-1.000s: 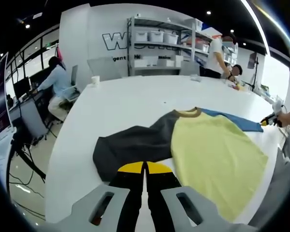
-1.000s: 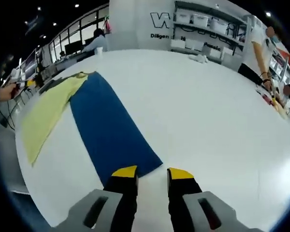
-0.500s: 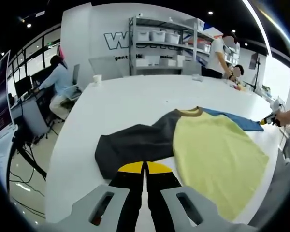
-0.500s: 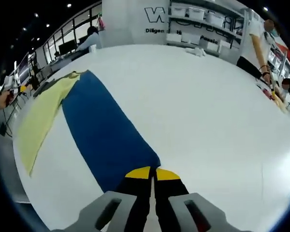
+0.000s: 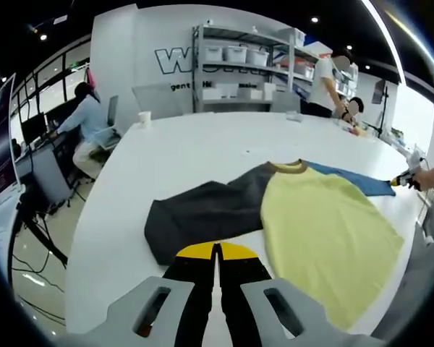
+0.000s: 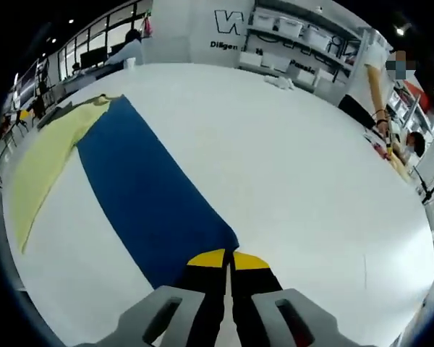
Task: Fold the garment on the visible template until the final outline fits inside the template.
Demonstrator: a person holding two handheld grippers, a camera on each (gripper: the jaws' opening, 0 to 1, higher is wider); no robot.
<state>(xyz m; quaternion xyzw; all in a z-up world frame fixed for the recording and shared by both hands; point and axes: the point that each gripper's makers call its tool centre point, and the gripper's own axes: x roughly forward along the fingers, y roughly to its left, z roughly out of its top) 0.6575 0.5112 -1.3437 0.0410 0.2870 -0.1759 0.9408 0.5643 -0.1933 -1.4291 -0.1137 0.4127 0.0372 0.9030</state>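
A colour-block long-sleeved shirt with a yellow body, one dark grey sleeve and one blue sleeve (image 5: pixel 325 224) lies spread flat on the broad white table (image 5: pixel 195 152). In the left gripper view, the left gripper (image 5: pixel 217 251) has its yellow-tipped jaws pressed together on the cuff edge of the dark grey sleeve (image 5: pixel 202 213), near the table's near edge. In the right gripper view, the right gripper (image 6: pixel 229 258) is clamped on the cuff end of the blue sleeve (image 6: pixel 145 199), which runs straight away to the yellow body (image 6: pixel 47 155). Bare white tabletop stretches wide beyond and beside the shirt. Metal shelving with white bins (image 5: pixel 239 65) stands well beyond the table's far edge.
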